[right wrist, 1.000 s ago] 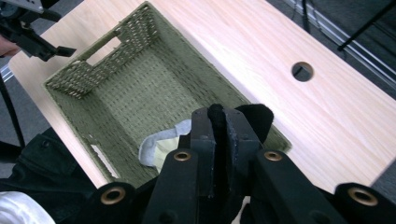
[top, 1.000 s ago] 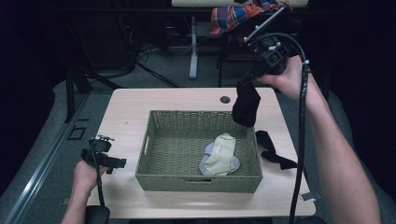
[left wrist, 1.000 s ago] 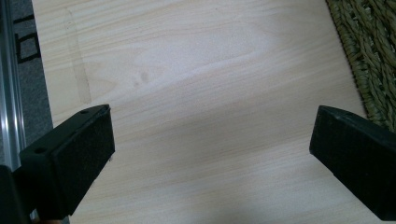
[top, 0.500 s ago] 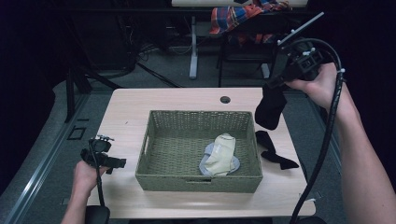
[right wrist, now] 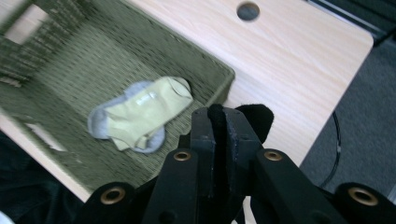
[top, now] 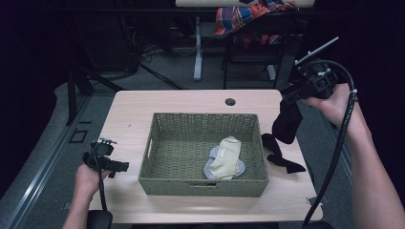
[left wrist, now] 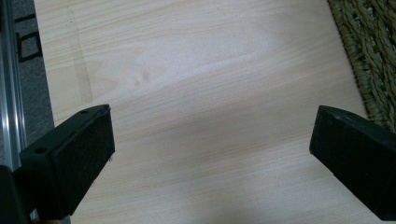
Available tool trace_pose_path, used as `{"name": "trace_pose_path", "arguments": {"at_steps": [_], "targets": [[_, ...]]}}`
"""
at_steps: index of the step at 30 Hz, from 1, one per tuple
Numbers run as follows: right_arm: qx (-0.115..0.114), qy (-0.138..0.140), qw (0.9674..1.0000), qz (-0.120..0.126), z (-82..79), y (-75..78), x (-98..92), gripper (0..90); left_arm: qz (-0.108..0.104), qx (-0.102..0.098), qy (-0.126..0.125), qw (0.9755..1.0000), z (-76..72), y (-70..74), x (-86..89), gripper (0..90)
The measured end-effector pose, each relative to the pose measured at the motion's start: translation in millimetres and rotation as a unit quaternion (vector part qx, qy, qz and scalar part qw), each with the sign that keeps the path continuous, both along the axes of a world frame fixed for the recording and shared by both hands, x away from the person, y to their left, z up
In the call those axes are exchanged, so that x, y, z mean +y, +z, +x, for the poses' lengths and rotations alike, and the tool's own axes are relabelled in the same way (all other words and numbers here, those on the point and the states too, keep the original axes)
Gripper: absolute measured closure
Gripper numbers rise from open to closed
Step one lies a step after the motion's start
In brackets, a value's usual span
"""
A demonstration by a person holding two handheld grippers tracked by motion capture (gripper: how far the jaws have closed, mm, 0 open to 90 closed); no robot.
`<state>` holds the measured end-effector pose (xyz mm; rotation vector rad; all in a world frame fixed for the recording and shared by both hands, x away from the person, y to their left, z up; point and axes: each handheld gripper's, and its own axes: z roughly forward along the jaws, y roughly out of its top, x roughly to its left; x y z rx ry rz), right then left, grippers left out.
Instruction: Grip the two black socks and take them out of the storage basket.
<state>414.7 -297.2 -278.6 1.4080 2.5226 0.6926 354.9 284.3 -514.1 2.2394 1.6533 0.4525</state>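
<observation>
A limp black fabric sock [top: 286, 123] hangs from the pinching right gripper [top: 292, 94], just right of the woven green basket [top: 203, 186]. It looks light and floppy, best held at the cuff. The left gripper [left wrist: 210, 154] rests spread, left of the basket.

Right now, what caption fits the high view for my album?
Right gripper dangles a black sock beside the basket.
</observation>
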Motion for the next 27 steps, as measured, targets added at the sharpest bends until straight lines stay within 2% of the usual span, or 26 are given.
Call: {"name": "trace_pose_path", "arguments": {"at_steps": [1,4,7,8,9,12,13,16,17,18,20,25,26,27], "targets": [[0.005,-0.005,1.0000,0.004,1.1,-11.6,-4.0,83.4,0.001,0.000,-0.001,1.0000,-0.1,0.1,0.0,0.2],[0.014,-0.011,0.9998,0.010,2.2,-30.7,-8.2,83.4,0.000,0.000,0.000,1.0000,-0.1,0.1,0.2,0.2],[0.029,-0.017,0.9994,0.003,3.5,-50.6,-12.0,83.5,0.001,0.001,-0.001,1.0000,0.1,0.0,-0.1,0.2],[0.029,-0.017,0.9994,0.003,3.5,-50.6,-12.0,83.5,0.001,0.001,-0.001,1.0000,0.1,0.0,-0.1,0.2],[0.034,-0.022,0.9992,0.005,4.4,-63.9,-14.1,83.5,0.001,0.001,-0.001,1.0000,0.1,-0.1,-0.3,0.2],[0.045,-0.030,0.9984,0.013,4.7,-83.7,-14.7,83.4,0.001,0.001,-0.001,1.0000,0.0,0.0,-0.2,0.2],[0.049,-0.029,0.9984,0.004,5.2,-89.9,-15.6,83.4,0.001,0.000,0.000,1.0000,-0.1,0.0,0.1,0.2],[0.066,-0.034,0.9972,0.007,6.8,-109.8,-17.4,83.4,0.001,0.000,-0.001,1.0000,-0.1,0.0,-0.1,0.2],[0.066,-0.034,0.9972,0.007,6.8,-109.8,-17.4,83.4,0.001,0.000,-0.001,1.0000,-0.1,0.0,-0.1,0.2],[0.072,-0.040,0.9966,0.003,8.5,-123.4,-18.3,83.3,0.001,0.000,-0.001,1.0000,-0.2,0.2,-0.1,0.2],[0.082,-0.043,0.9957,-0.003,10.8,-135.1,-19.5,83.3,0.001,0.001,-0.001,1.0000,-0.2,0.1,-0.1,0.2],[0.104,-0.051,0.9932,-0.013,15.1,-161.7,-21.7,83.1,0.001,0.001,-0.001,1.0000,-0.1,0.0,0.0,0.2],[0.104,-0.051,0.9932,-0.013,15.1,-161.7,-21.7,83.1,0.001,0.001,-0.001,1.0000,-0.1,0.0,0.0,0.2],[0.106,-0.062,0.9924,-0.011,15.5,-173.2,-20.9,83.1,0.001,0.001,-0.001,1.0000,0.0,0.1,-0.1,0.2]]}}
